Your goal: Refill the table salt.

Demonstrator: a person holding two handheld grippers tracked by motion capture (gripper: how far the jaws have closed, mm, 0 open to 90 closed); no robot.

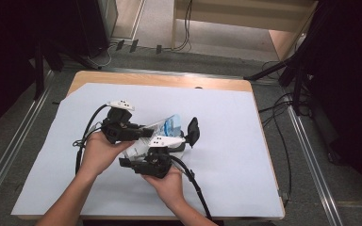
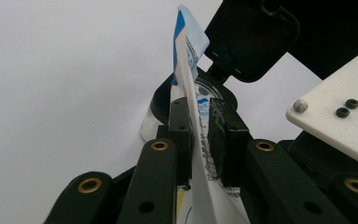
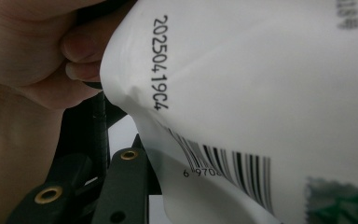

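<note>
A wooden table [image 1: 169, 80] stands on a grey floor [image 1: 23, 136], its top covered almost wholly by a pale sheet [image 1: 226, 155], so that bare wood shows only as a strip along the far edge and at the far left corner. The sheet lies flat on the tabletop, its far left corner cut off at a slant. Metal rails [image 1: 311, 160] run along the floor on both sides of the table, and black cables [image 1: 278, 117] lie on the floor to its right.
</note>
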